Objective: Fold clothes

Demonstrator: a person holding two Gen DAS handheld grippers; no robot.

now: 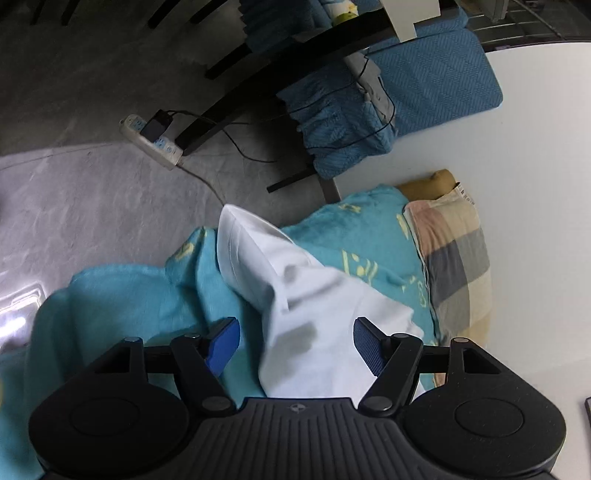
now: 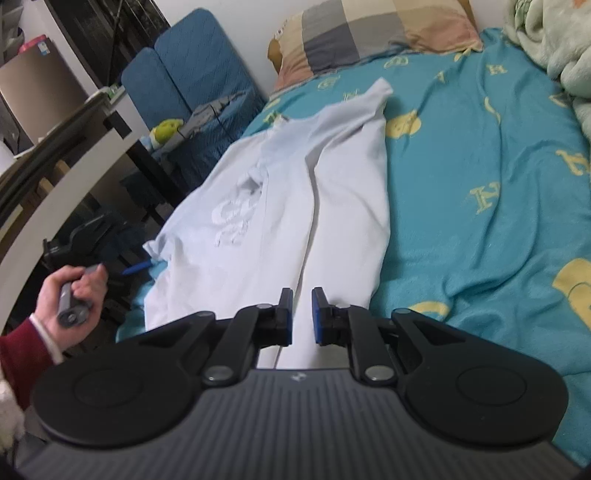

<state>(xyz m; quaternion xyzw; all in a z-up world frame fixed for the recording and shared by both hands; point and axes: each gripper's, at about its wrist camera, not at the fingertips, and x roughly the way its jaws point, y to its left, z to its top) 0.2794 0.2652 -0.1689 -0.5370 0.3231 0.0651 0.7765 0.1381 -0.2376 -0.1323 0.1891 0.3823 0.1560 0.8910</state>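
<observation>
A white T-shirt (image 2: pixel 280 192) lies on the teal bedspread (image 2: pixel 480 166), its right side folded over lengthwise, with a faint print on the chest. My right gripper (image 2: pixel 302 314) is at the shirt's near hem, jaws nearly closed with white cloth between the blue pads (image 2: pixel 317 317). In the left wrist view my left gripper (image 1: pixel 295 343) is open, hovering over a sleeve of the white shirt (image 1: pixel 295 306) at the bed's edge, holding nothing. The left gripper also shows far left in the right wrist view (image 2: pixel 136 269), held by a hand (image 2: pixel 74 295).
A checked pillow (image 2: pixel 373 33) lies at the bed's head, also in the left wrist view (image 1: pixel 454 258). A pale green blanket (image 2: pixel 554 44) is bunched at the right. Blue cushions (image 2: pixel 192 77), a dark desk and a power strip (image 1: pixel 151 140) on the grey floor stand beside the bed.
</observation>
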